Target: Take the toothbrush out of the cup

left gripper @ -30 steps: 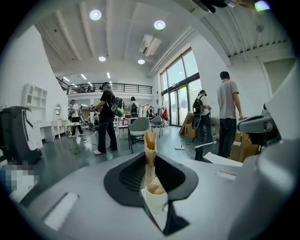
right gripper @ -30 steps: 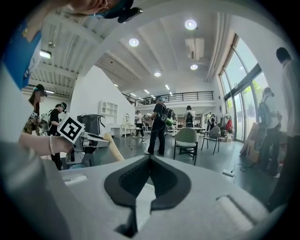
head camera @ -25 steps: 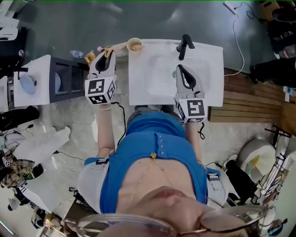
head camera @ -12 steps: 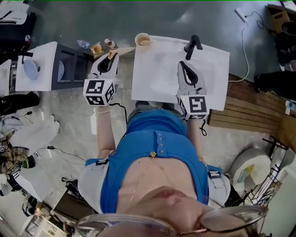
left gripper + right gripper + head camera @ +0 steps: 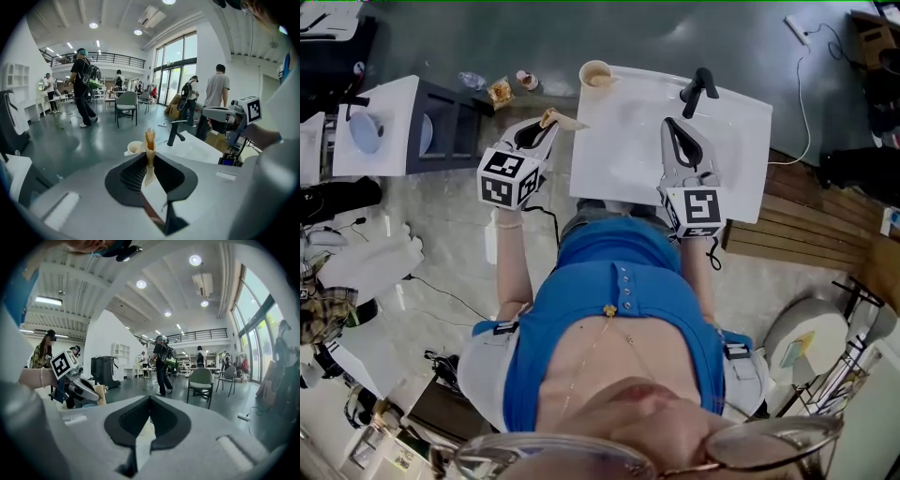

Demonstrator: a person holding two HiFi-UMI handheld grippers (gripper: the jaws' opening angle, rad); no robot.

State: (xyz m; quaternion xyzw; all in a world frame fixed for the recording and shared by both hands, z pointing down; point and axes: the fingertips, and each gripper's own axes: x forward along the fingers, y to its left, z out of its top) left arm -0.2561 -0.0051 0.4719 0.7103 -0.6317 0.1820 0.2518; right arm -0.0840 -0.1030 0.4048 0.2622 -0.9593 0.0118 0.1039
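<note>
Your left gripper (image 5: 542, 127) grips the toothbrush (image 5: 570, 122), clear of the cup (image 5: 596, 73) on the sink (image 5: 731, 159), so removal looks done; your right gripper (image 5: 668, 127) is closed, empty.

The toothbrush (image 5: 149, 159) is pale cream with a brownish-orange head (its bristles are too blurred to make out). It is out of the cup, clamped between the jaws of the left gripper (image 5: 542, 124), with its head poking past their tips. The cup (image 5: 596, 73) is small, round and beige. It stands upright on the far left corner of the white washbasin (image 5: 619, 159), apart from the toothbrush.
</note>
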